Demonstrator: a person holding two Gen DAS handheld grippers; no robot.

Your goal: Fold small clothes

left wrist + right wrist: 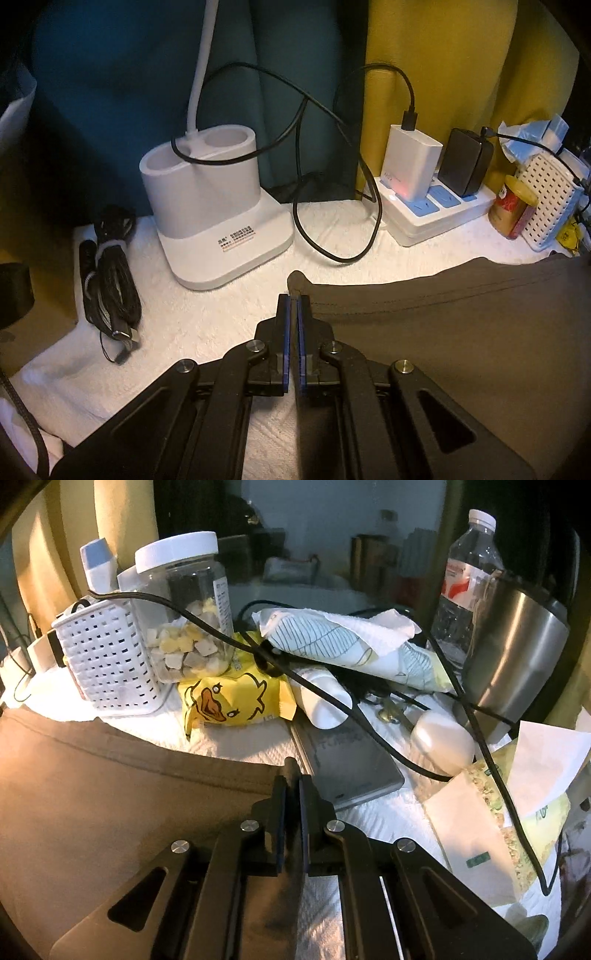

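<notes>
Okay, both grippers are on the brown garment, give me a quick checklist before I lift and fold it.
1. Left gripper shut on a corner of the brown garment: ok.
2. Right gripper shut on the garment's other corner: ok.
3. Black cable loop off the cloth: ok.
4. Phone beside the right corner, may get dragged: not ok.
5. Yellow duck packet clear of the hem: ok.
6. Garment's near edge lying flat: cannot tell.

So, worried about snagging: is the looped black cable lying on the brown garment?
No, the looped black cable rests on the white towel, beyond the brown garment.
</notes>
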